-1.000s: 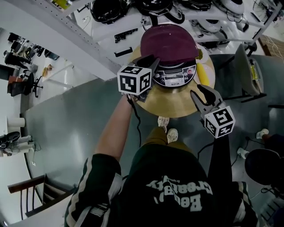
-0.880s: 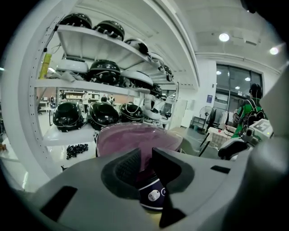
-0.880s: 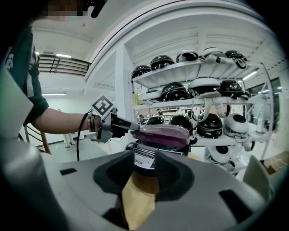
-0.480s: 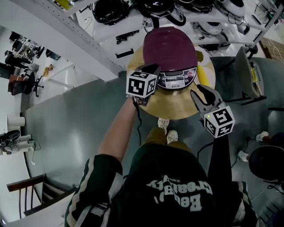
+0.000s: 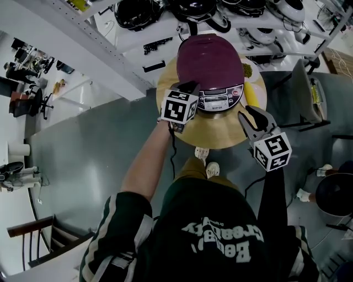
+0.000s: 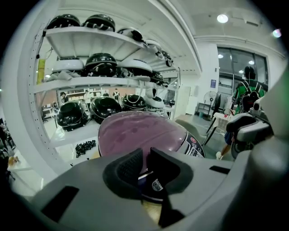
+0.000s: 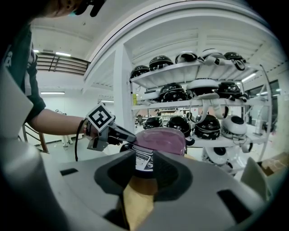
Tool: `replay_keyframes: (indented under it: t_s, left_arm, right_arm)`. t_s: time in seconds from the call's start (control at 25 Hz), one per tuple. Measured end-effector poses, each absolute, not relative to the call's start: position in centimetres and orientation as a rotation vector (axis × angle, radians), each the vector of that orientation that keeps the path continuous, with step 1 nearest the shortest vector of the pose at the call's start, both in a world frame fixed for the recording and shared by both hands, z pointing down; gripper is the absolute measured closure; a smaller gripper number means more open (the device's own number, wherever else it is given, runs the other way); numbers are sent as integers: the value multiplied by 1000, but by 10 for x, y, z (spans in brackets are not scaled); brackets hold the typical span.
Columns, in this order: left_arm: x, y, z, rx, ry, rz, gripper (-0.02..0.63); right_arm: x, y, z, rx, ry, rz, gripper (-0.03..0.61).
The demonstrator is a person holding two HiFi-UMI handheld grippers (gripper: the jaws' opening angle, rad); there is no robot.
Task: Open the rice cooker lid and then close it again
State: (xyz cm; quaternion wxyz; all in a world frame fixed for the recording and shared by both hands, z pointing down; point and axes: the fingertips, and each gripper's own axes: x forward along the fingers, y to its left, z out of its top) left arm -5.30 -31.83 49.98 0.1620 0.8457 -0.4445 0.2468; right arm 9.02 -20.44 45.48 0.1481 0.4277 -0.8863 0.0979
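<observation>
The rice cooker [image 5: 214, 77] stands on the far half of a round wooden table [image 5: 220, 132], with its control panel [image 5: 220, 100] facing the person. Its maroon lid [image 5: 209, 58] lies down flat on the body.

Left gripper [image 5: 191, 88]: positioned at the near left corner of the cooker, tips at the lid's edge, pointing down and away from the person. Its jaws have just been closing and now stand nearly together, with only a narrow slit between the pads. The left gripper view shows the cooker's dark front rim through that slit; no part is seen clamped between the pads.

Right gripper [image 5: 249, 117]: held off the near right edge of the table, apart from the cooker. Its jaws have just been closing but remain spread, with nothing between them. The right gripper view shows the cooker's front beyond the tips.

Behind the table, on the far side, white shelving [image 5: 165, 30] carries rows of helmets [image 5: 135, 12].
</observation>
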Motion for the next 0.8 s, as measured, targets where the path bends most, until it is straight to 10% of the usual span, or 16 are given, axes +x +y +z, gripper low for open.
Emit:
replay_keyframes:
  t_s: [0.8]
  left_arm:
    - [-44,-316,502,2474,-1314,865,607]
  right_arm:
    - [76,-210,456,1183,-2564,284,459]
